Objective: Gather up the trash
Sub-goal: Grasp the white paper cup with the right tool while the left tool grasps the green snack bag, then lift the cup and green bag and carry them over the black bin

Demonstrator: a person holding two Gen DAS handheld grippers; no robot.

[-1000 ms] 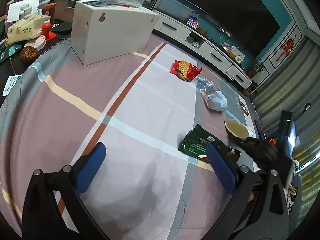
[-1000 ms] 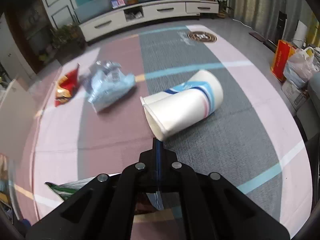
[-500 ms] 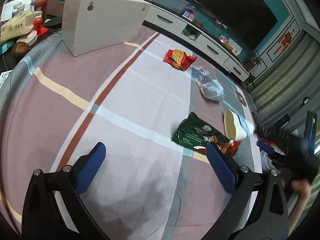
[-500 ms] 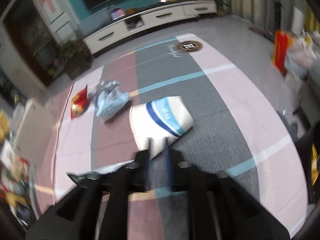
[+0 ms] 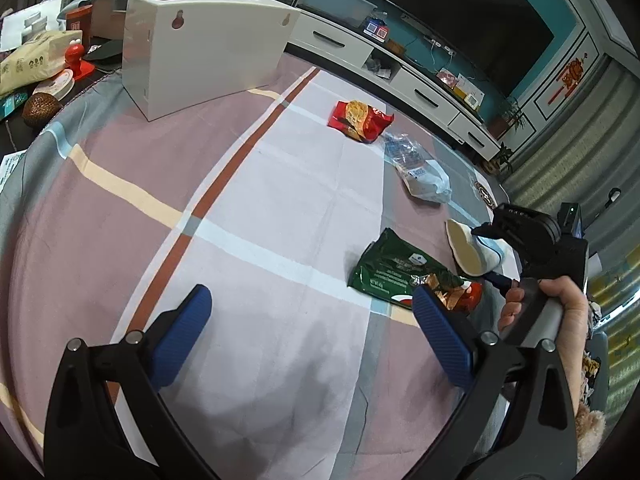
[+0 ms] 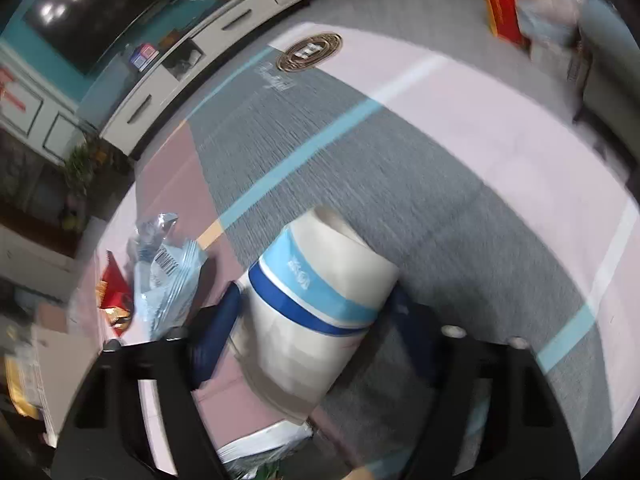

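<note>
the left claw (image 5: pixel 308 336) is spread wide, its blue pads (image 5: pixel 182 332) hanging above the striped cloth (image 5: pixel 280 200) that covers the desk, with nothing between them. the right claw (image 6: pixel 316 320) sits around a white paper cup (image 6: pixel 316 304) with blue bands, which lies on its side on the grey part of the cloth; a blue finger (image 6: pixel 220 316) shows on each side of the cup's body, close against it, but the picture is blurred and i cannot tell whether they press it or only flank it. in the left wrist view the same right claw (image 5: pixel 486 252) is seen from the side near the desk's right edge, held by a bare hand (image 5: pixel 560 312), with the cup (image 5: pixel 472 250) at its tip. just beside the cup, toward the middle of the desk, lies a flat green snack bag (image 5: pixel 396 272) with a torn, foil-lined end. farther toward the far edge lie a crumpled clear and pale blue plastic bag (image 5: pixel 420 172) and, next to it, a red snack wrapper (image 5: pixel 360 120) (these two nearly touch). a white box (image 5: pixel 204 48) stands at the far left corner of the cloth, and beyond it sits a clutter of packets and containers. past the far edge, a long white cabinet (image 5: pixel 400 76) runs under a dark screen
</note>
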